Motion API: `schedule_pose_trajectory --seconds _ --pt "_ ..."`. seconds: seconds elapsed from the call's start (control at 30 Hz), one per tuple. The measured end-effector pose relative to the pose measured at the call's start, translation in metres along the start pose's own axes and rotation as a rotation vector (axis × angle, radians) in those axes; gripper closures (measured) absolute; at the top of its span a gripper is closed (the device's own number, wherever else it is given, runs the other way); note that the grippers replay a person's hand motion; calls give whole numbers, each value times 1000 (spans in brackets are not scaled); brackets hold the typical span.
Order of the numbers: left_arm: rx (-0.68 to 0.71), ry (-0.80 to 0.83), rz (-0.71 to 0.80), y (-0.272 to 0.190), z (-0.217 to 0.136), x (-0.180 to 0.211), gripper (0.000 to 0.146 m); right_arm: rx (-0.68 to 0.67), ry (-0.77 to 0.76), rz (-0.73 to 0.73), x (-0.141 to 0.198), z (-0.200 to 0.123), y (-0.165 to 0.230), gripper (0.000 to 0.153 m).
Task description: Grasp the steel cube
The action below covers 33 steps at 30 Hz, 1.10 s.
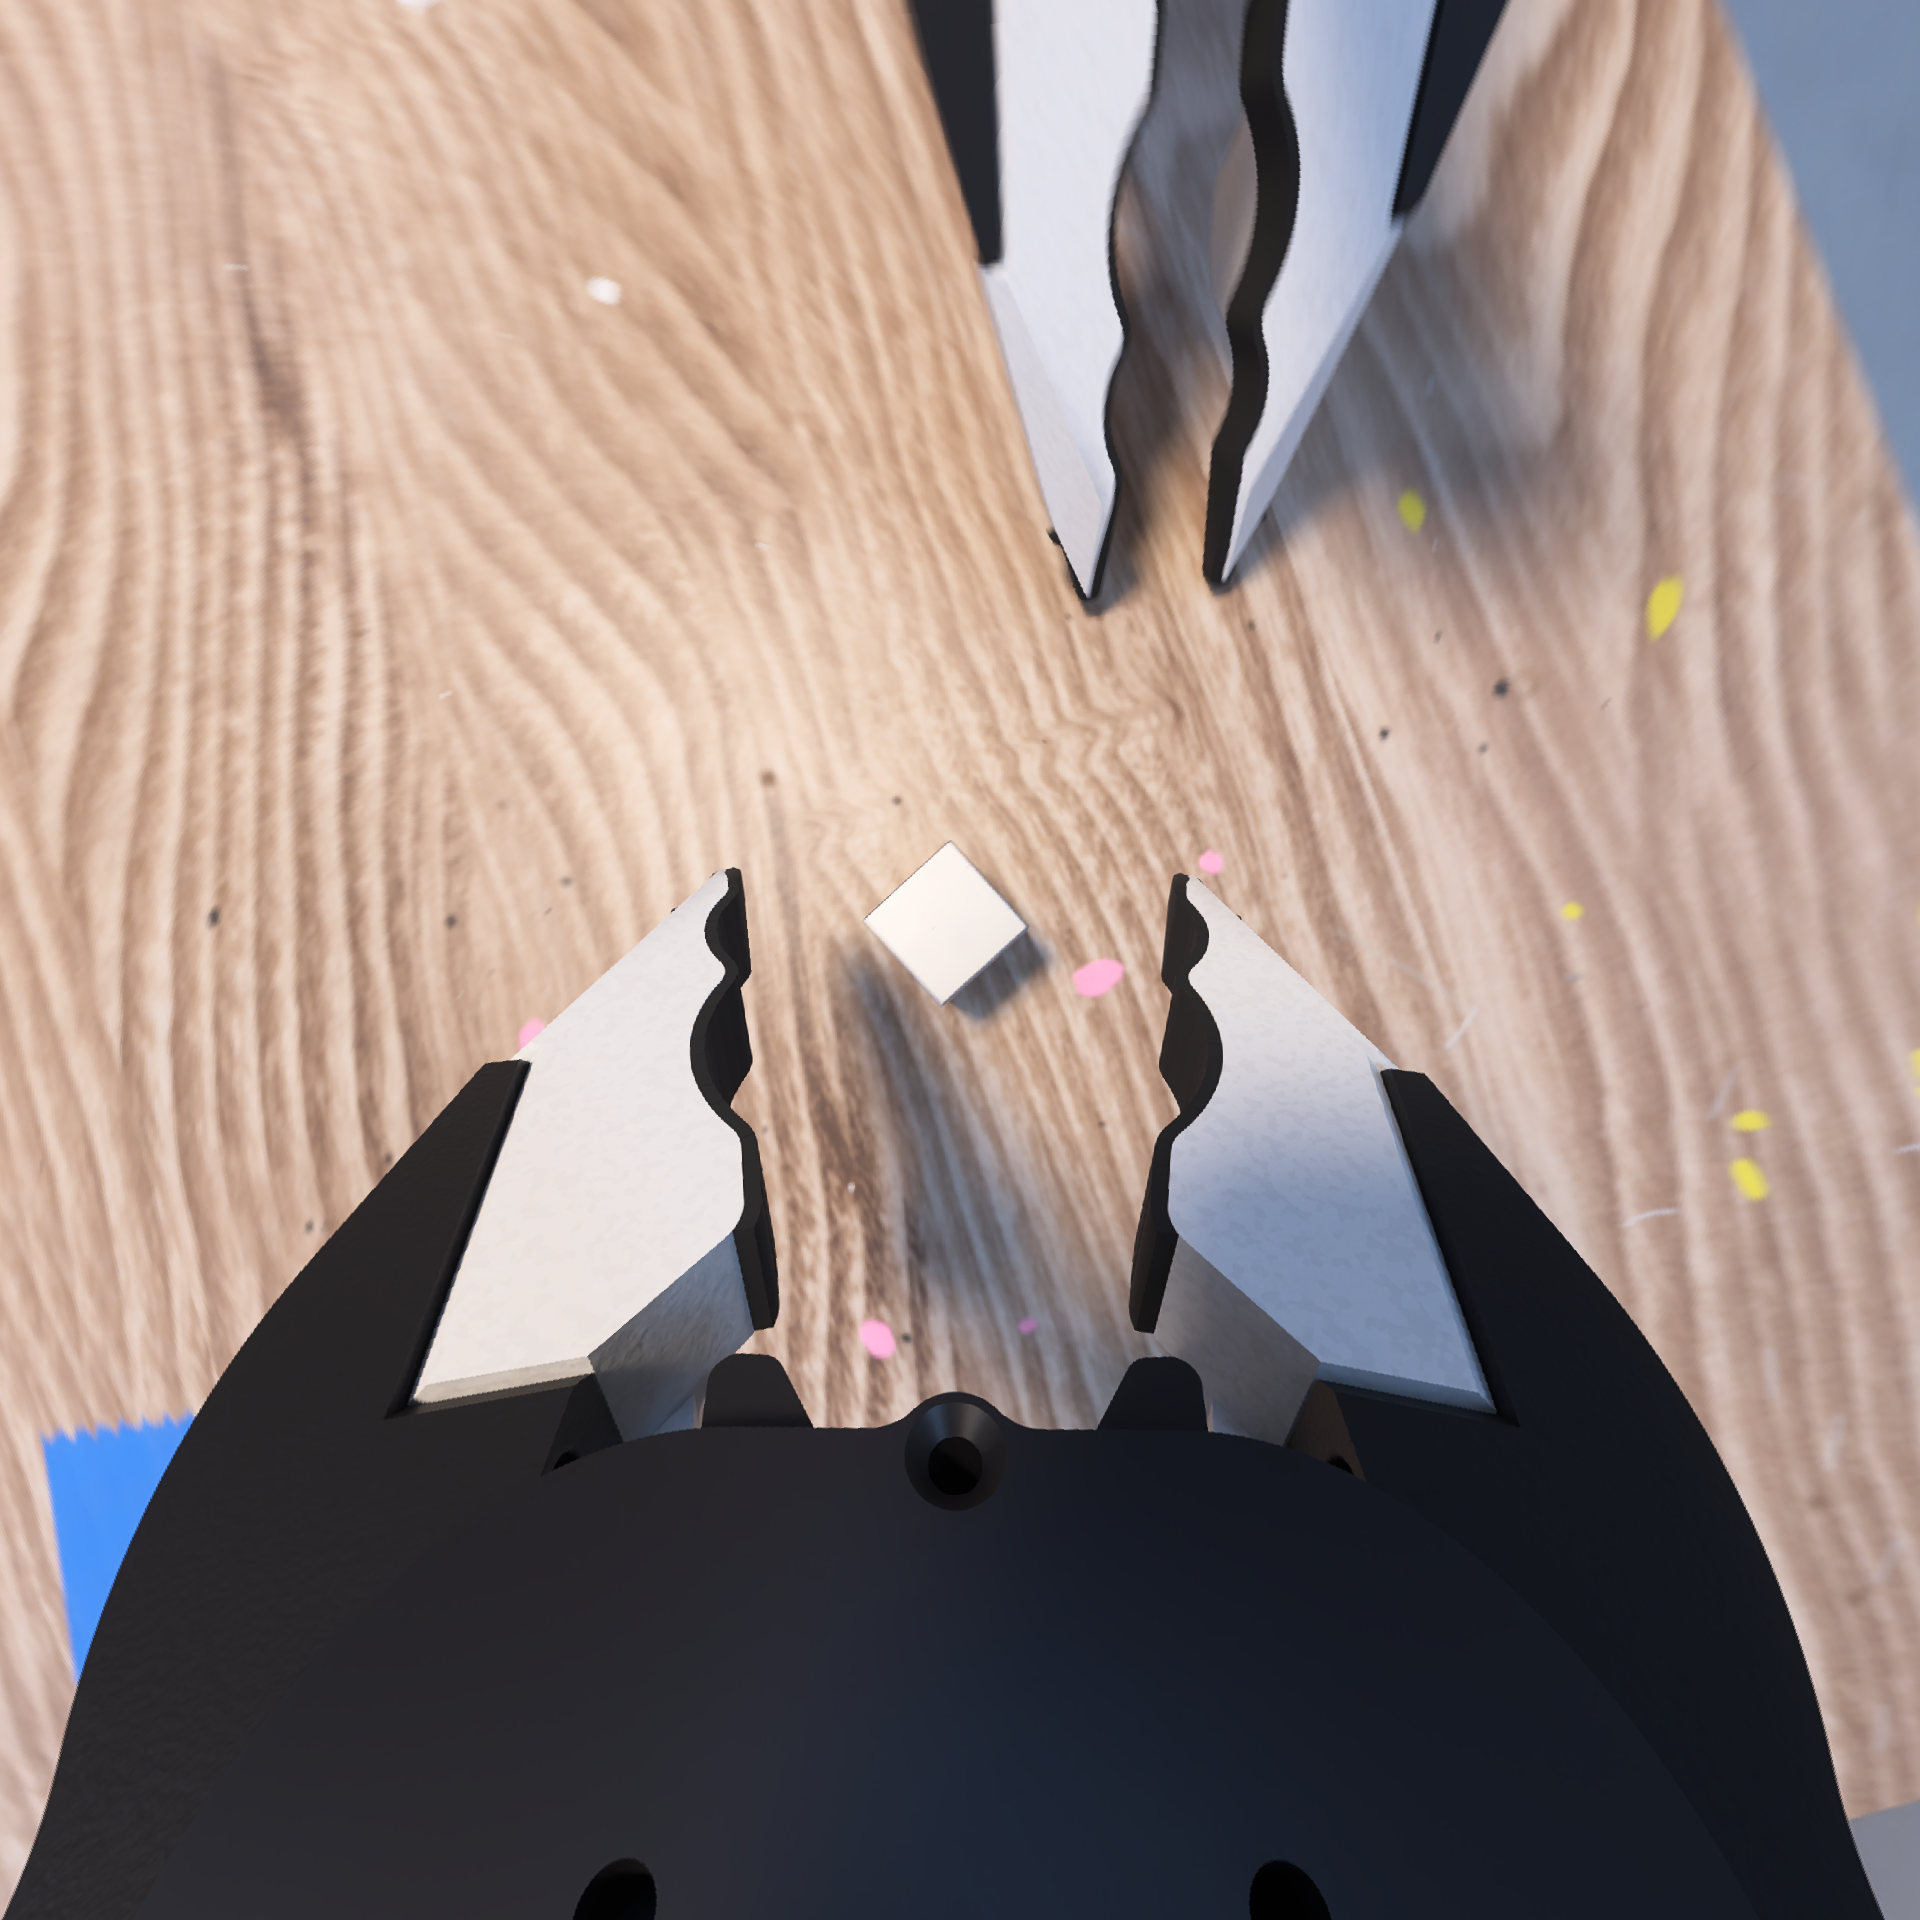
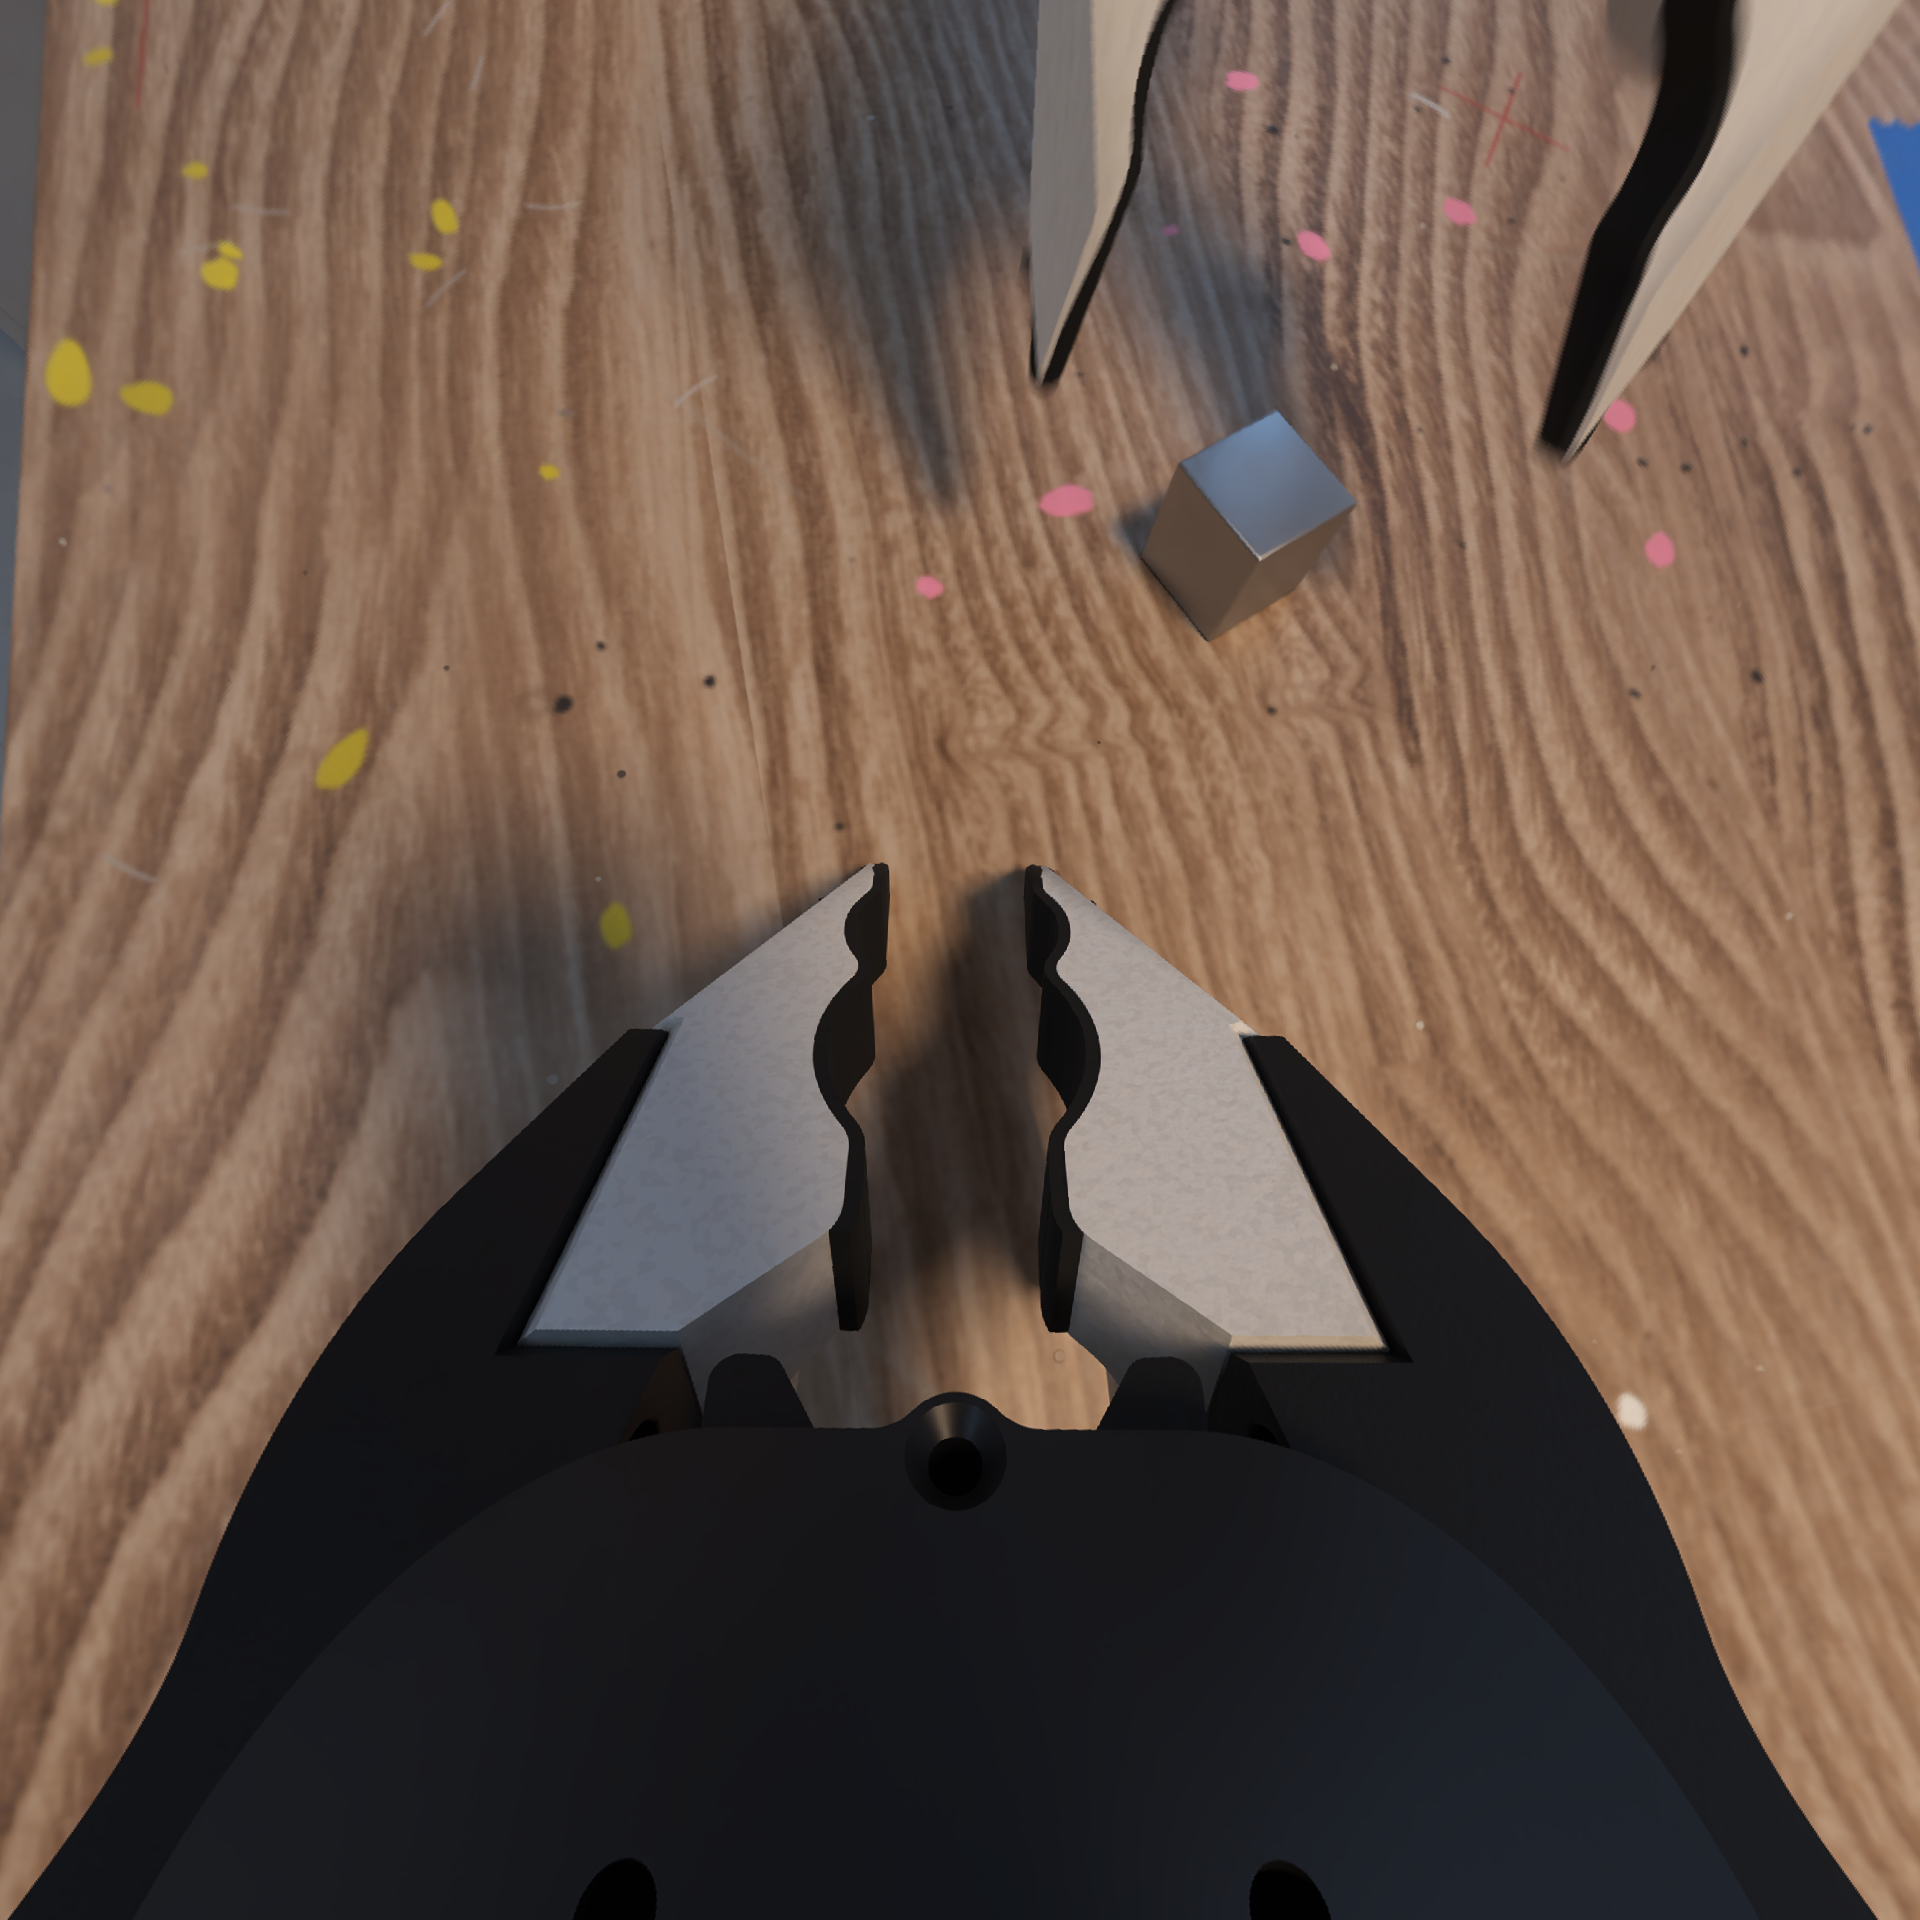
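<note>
The steel cube (image 1: 943, 920) is small and shiny and sits on the wooden table (image 1: 416, 623). My left gripper (image 1: 956, 879) is open and hovers over the cube, which lies between its two fingertips, nearer the left one and touching neither. In the right wrist view the cube (image 2: 1247, 520) sits ahead and to the right, just in front of the left gripper's (image 2: 1304, 414) spread fingers. My right gripper (image 2: 956, 871) is empty, its jaws almost together with a narrow gap. It also shows in the left wrist view (image 1: 1155, 584), tips pointing down beyond the cube.
Pink (image 1: 1096, 977) and yellow (image 2: 68, 372) paint flecks dot the wood. A blue tape piece (image 1: 104, 1507) lies at the lower left, also seen in the right wrist view (image 2: 1896, 177). The table edge (image 1: 1829, 312) runs along the right.
</note>
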<state>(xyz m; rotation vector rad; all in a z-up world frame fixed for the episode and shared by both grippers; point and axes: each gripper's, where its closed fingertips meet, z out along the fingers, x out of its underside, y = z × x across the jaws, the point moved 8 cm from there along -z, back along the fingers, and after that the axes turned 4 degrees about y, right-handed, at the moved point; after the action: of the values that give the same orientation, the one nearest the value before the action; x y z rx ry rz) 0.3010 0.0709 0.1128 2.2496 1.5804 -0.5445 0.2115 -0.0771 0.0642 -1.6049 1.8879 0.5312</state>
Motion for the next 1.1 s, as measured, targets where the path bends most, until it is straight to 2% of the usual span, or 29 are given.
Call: schedule_pose_trajectory --seconds 0.1,0.17,0.27,0.33,0.43,0.53,0.63,0.67,0.9,1.03,1.1 --pt "49 -160 -202 5 -26 2 64 5 -1 77 1 1 -6 127" --pt "74 -245 -330 -3 -31 5 63 87 12 127 -1 2 -10 127" --pt "-91 -221 -534 -22 -16 11 53 206 24 227 -7 8 -18 128" --pt "-214 -209 -600 -31 0 14 52 238 18 284 -12 14 -24 128" --pt "-381 -191 -609 -35 20 16 58 230 8 318 -21 22 -31 128" --pt "-471 -93 -587 -33 32 14 72 205 12 304 -27 28 -35 127" --pt "-388 -144 -624 -32 36 17 103 197 25 270 -30 30 -39 126" --pt "-375 -159 -632 -31 36 19 106 187 32 258 -31 30 -41 125" --pt "-376 -116 -625 -28 35 18 109 148 -18 300 -28 32 -45 125" --pt "-354 -188 -669 -28 36 23 111 155 -54 288 -26 30 -45 125" --pt "-370 -179 -640 -29 36 24 112 153 -56 283 -26 30 -45 125"
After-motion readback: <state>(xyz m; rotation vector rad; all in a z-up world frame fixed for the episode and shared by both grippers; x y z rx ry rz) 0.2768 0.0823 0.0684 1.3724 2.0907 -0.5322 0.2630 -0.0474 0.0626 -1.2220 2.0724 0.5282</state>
